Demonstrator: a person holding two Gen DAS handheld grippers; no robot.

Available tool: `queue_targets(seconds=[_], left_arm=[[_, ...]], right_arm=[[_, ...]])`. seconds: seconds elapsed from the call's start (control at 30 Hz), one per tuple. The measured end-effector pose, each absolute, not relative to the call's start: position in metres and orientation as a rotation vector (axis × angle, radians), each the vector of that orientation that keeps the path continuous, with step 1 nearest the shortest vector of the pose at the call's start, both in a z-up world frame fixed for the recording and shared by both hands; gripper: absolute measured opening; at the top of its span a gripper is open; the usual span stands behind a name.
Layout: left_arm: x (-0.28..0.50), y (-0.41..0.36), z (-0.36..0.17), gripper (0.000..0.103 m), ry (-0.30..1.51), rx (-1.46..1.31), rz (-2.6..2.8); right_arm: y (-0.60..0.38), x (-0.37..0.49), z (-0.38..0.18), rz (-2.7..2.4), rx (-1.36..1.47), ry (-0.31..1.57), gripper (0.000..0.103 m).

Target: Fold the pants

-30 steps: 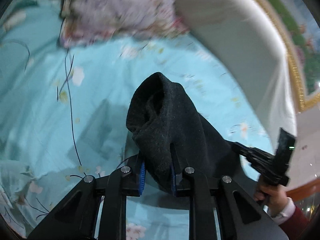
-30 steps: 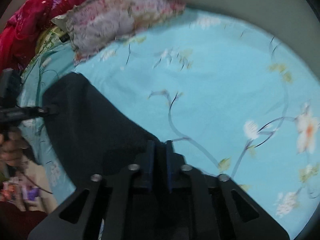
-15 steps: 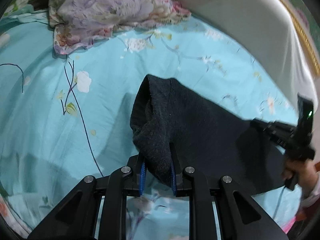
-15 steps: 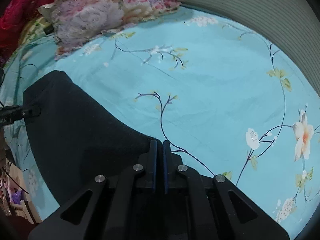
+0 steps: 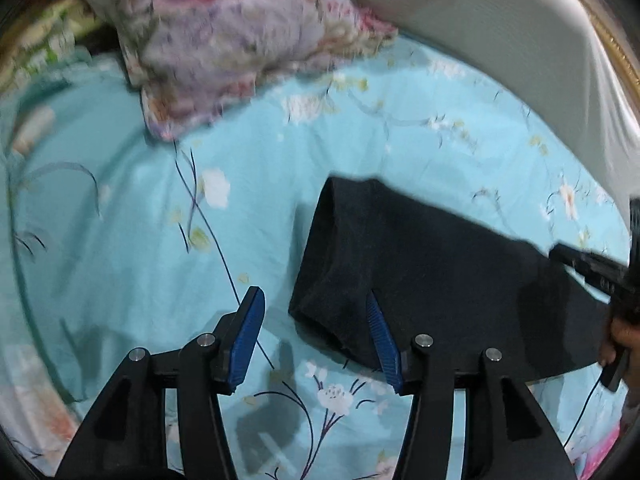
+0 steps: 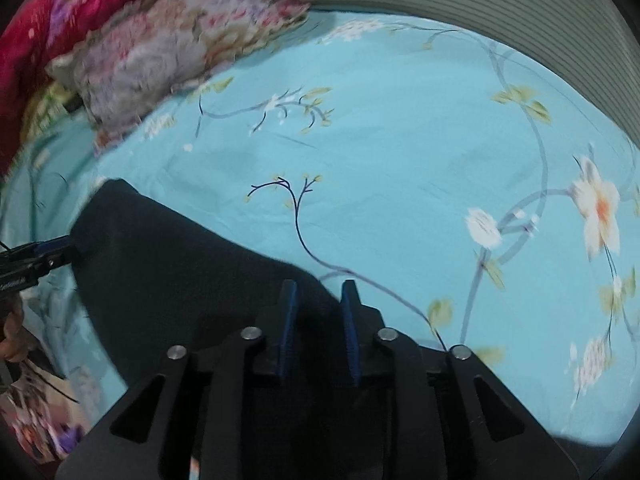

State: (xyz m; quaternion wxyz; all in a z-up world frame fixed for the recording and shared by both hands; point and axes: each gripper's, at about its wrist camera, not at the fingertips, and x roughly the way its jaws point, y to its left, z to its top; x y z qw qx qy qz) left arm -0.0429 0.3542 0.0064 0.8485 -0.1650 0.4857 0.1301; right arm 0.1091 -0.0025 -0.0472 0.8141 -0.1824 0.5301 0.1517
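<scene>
Both tongs are letting go of the dark pants on the bed.

The left tongs have just been opening and are standing spread, the near left corner of the pants lying between the blue pads, with the right pad against the cloth and the left pad clear of it. The right tongs have just been opening too and are parted a little, the right edge of the pants lying between the pads, neither of which seems to be pressing it. The pants are lying flat on the turquoise flowered bed sheet, stretching across between the two tongs. Farther back, a flowered pillow is resting on the sheet, blurred, and a pale headboard is curving behind it at the far right.
</scene>
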Motion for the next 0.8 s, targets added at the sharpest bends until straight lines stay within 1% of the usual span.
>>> queue_targets(seconds=[0.1, 0.13, 0.3, 0.53, 0.8], left_arm=[[-0.036, 0.345, 0.024, 0.057, 0.996, -0.344, 0.243], [-0.033, 0.341, 0.029, 0.058, 0.992, -0.344, 0.224], [-0.002, 0.297, 0.041, 0.059, 0.998, -0.309, 0.087], [0.043, 0.209, 0.036, 0.061, 1.058, -0.221, -0.118], [0.071, 0.110, 0.032, 0.064, 1.115, -0.105, -0.327]], right_arm=[[-0.023, 0.090, -0.032, 0.301, -0.331, 1.116, 0.039], [-0.034, 0.082, -0.026, 0.285, -0.305, 1.113, 0.039], [-0.081, 0.053, -0.006, 0.196, -0.199, 1.101, 0.040], [-0.161, 0.010, 0.025, 0.023, -0.018, 1.058, 0.040], [-0.225, -0.031, 0.047, -0.125, 0.100, 0.998, 0.040]])
